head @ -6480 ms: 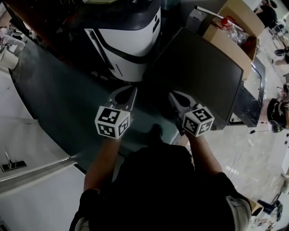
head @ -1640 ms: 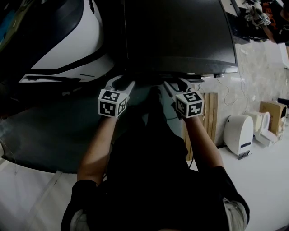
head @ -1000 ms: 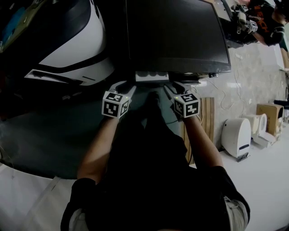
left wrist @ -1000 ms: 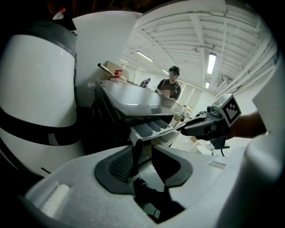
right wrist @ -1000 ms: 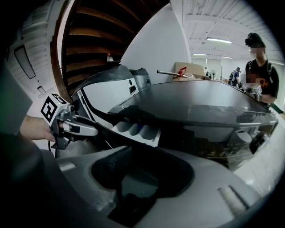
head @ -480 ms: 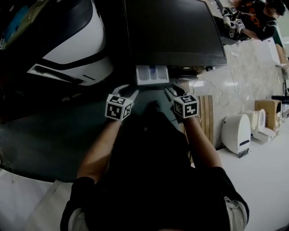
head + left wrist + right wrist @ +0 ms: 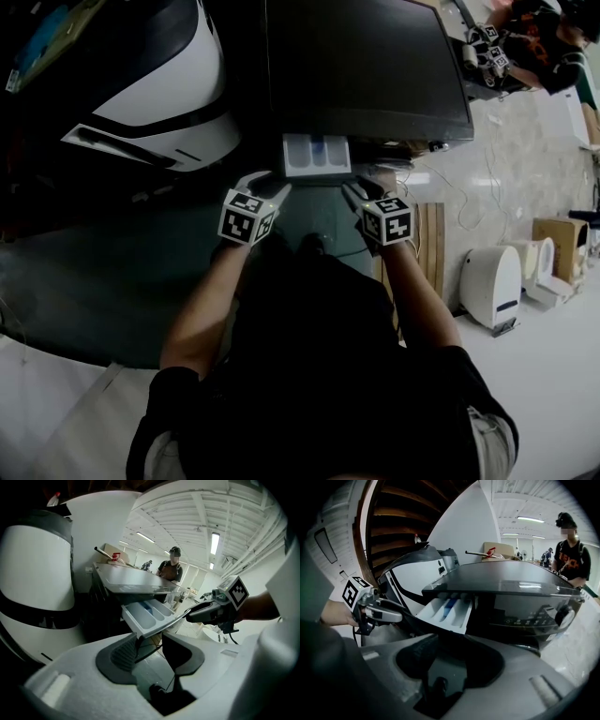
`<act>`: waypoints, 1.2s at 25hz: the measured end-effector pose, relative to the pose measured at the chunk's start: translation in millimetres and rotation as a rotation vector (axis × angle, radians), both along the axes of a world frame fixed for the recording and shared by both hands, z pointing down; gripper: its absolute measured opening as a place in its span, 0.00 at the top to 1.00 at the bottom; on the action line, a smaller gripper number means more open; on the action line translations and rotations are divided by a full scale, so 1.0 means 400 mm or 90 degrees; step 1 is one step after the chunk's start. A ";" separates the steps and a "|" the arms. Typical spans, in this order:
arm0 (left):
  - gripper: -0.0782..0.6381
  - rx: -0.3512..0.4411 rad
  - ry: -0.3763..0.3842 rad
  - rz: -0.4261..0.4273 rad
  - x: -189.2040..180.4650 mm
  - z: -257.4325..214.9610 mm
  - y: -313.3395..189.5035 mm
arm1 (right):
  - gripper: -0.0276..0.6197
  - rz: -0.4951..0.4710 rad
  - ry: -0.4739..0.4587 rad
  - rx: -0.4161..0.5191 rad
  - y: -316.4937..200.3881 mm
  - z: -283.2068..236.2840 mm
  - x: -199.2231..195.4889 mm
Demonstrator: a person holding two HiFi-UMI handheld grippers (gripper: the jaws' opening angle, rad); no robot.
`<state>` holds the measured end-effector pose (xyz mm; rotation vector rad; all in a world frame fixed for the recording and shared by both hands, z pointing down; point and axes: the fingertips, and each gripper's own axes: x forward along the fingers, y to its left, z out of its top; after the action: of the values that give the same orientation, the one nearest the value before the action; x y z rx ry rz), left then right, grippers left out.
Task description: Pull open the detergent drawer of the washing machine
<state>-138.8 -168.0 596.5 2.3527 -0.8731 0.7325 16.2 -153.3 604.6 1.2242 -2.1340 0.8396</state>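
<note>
Most of the job looks done: the detergent drawer [image 7: 317,156] already sticks out of the front of the dark washing machine [image 7: 366,66], at the left end of its front, beside the control panel [image 7: 534,617]. From the head view the white tray shows well clear of the front edge. Both gripper views look into its compartments [image 7: 149,615], which seem empty apart from a blue insert [image 7: 449,604] in one of them. Cannot tell if the drawer is at its stop, since its back end runs under the lid. The left gripper [image 7: 267,185] sits just in front of the drawer's left front corner. Its jaws stand wide and have just been opening; the lower edge of the drawer front lies at the mouth of the gap, close to one pad, but neither pad presses on it, so this reads as a release, not a grip. The right gripper [image 7: 361,192] hangs just to the right of the drawer, below the panel, jaws also wide with nothing between them. Both point down at a slant toward the machine front. A white machine [image 7: 159,84] stands to the left, untouched and not part of the task. Left to do, by my read: little or nothing, maybe a short last pull if the tray has more travel, then back both grippers off.
</note>
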 end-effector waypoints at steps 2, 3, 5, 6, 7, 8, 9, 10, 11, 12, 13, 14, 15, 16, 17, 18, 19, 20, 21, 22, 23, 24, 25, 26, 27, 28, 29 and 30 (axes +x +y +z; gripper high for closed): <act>0.65 -0.002 -0.003 -0.013 0.006 0.000 0.007 | 0.71 -0.006 -0.010 -0.004 0.003 -0.001 0.001; 0.65 -0.003 -0.004 -0.022 0.007 0.000 0.009 | 0.71 -0.011 -0.011 -0.007 0.005 -0.001 0.004; 0.65 -0.004 -0.003 -0.038 0.009 -0.002 0.010 | 0.71 -0.020 -0.016 -0.014 0.008 -0.004 0.005; 0.65 -0.005 -0.003 -0.043 0.008 -0.003 0.011 | 0.72 -0.023 -0.023 -0.017 0.009 -0.009 0.001; 0.65 -0.007 -0.005 -0.045 0.008 -0.003 0.013 | 0.72 -0.025 -0.028 -0.020 0.012 -0.010 -0.001; 0.65 -0.010 -0.006 -0.044 0.009 -0.002 0.018 | 0.73 -0.029 -0.028 -0.021 0.018 -0.008 -0.001; 0.65 -0.012 -0.008 -0.043 0.010 -0.002 0.024 | 0.73 -0.033 -0.025 -0.022 0.025 -0.005 0.001; 0.65 -0.014 -0.008 -0.041 0.012 -0.001 0.031 | 0.73 -0.038 -0.019 -0.022 0.034 -0.001 0.005; 0.65 -0.016 -0.008 -0.041 0.012 -0.001 0.038 | 0.73 -0.043 -0.014 -0.021 0.042 0.002 0.008; 0.65 -0.017 -0.008 -0.043 0.011 -0.001 0.045 | 0.73 -0.047 -0.012 -0.020 0.049 0.004 0.010; 0.65 -0.018 -0.008 -0.045 0.010 -0.001 0.052 | 0.73 -0.049 -0.012 -0.019 0.055 0.005 0.010; 0.65 -0.019 -0.007 -0.047 0.010 0.000 0.059 | 0.73 -0.051 -0.013 -0.019 0.061 0.006 0.011; 0.65 -0.021 -0.007 -0.050 0.011 0.001 0.065 | 0.73 -0.051 -0.015 -0.019 0.067 0.007 0.012; 0.65 -0.022 -0.007 -0.052 0.012 0.002 0.071 | 0.73 -0.052 -0.017 -0.019 0.072 0.008 0.013; 0.65 -0.022 -0.007 -0.054 0.013 0.002 0.076 | 0.73 -0.052 -0.020 -0.020 0.077 0.008 0.014; 0.65 -0.023 -0.007 -0.056 0.013 0.003 0.081 | 0.73 -0.053 -0.022 -0.021 0.081 0.009 0.014; 0.65 -0.023 -0.007 -0.057 0.013 0.003 0.085 | 0.73 -0.054 -0.024 -0.022 0.085 0.009 0.015; 0.65 -0.023 -0.008 -0.058 0.015 0.003 0.088 | 0.73 -0.056 -0.025 -0.022 0.089 0.010 0.017; 0.65 -0.022 -0.008 -0.060 0.016 0.004 0.092 | 0.73 -0.057 -0.025 -0.022 0.093 0.010 0.019; 0.65 -0.021 -0.009 -0.061 0.017 0.003 0.097 | 0.73 -0.059 -0.025 -0.023 0.098 0.010 0.020; 0.65 -0.021 -0.010 -0.063 0.018 0.004 0.103 | 0.73 -0.061 -0.026 -0.023 0.103 0.009 0.020; 0.65 -0.020 -0.010 -0.065 0.018 0.004 0.109 | 0.73 -0.063 -0.028 -0.023 0.109 0.008 0.020; 0.65 -0.019 -0.010 -0.069 0.018 0.003 0.114 | 0.73 -0.064 -0.032 -0.022 0.114 0.006 0.019; 0.65 -0.018 -0.010 -0.073 0.017 0.002 0.117 | 0.75 -0.064 -0.037 -0.021 0.118 0.003 0.018; 0.65 -0.016 -0.011 -0.078 0.017 0.000 0.118 | 0.75 -0.062 -0.041 -0.020 0.119 0.001 0.018; 0.65 -0.015 -0.012 -0.082 0.018 -0.002 0.119 | 0.75 -0.061 -0.043 -0.020 0.120 0.000 0.019; 0.65 -0.014 -0.014 -0.085 0.018 -0.003 0.120 | 0.75 -0.062 -0.044 -0.019 0.120 0.002 0.021; 0.65 -0.013 -0.016 -0.087 0.019 -0.004 0.120 | 0.75 -0.064 -0.045 -0.019 0.120 0.003 0.022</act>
<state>-131.2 -119.8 595.0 2.2445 -1.0212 0.7136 25.1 -105.2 605.7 1.0785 -2.2110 0.8788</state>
